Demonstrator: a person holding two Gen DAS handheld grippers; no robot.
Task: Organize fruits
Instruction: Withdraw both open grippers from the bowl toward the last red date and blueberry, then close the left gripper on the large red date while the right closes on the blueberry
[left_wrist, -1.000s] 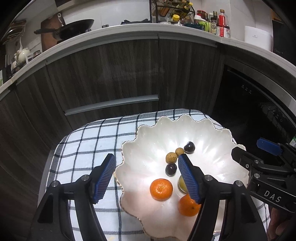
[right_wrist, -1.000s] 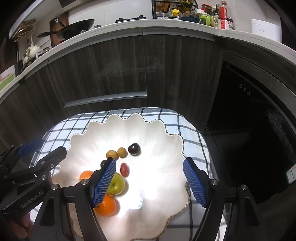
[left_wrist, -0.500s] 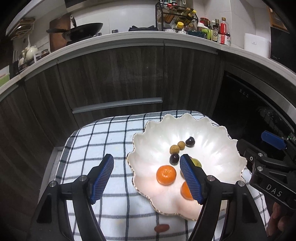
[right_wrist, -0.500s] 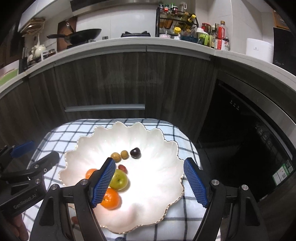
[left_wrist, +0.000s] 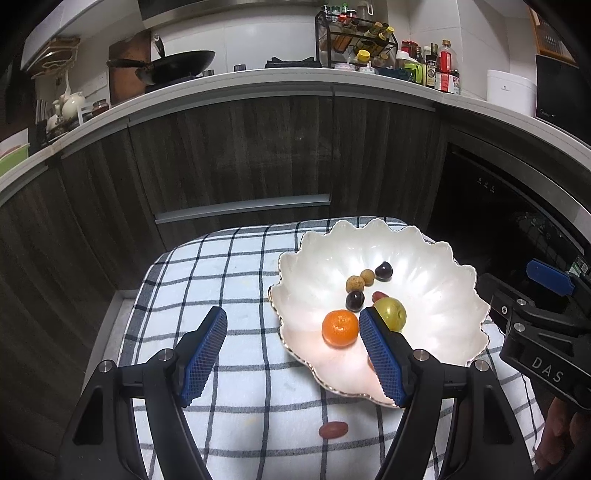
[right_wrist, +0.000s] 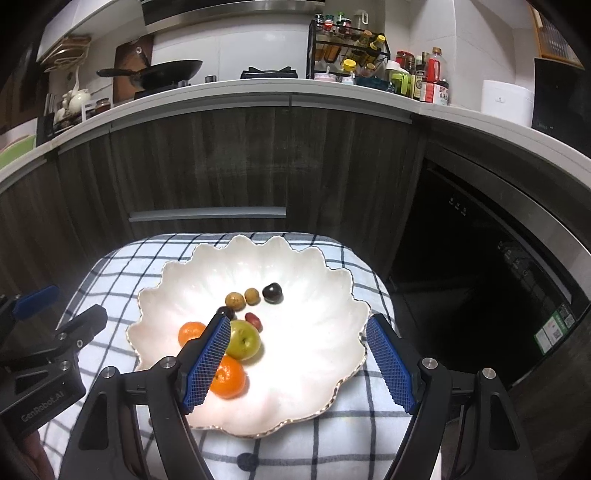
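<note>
Both tools wide and empty, left tool (left_wrist: 291, 354) and right tool (right_wrist: 304, 363) above scalloped dish (left_wrist: 461, 302); one red date (left_wrist: 333, 429) lies on checked cloth (left_wrist: 229, 266) just outside rim: judge left should descend straddling it, close gently, avoid rim.

my left gripper (left_wrist: 293, 354) hangs with its jaws spread wide, nothing between the blue ribbed pads (left_wrist: 205, 354). my right gripper (right_wrist: 301, 363) is spread just as wide, also holding nothing. both point forward and tilt downward, side by side at about the same height. from the left wrist view i see the right one's black body at the right edge; from the right wrist view the left one's body sits at the left edge.
</note>
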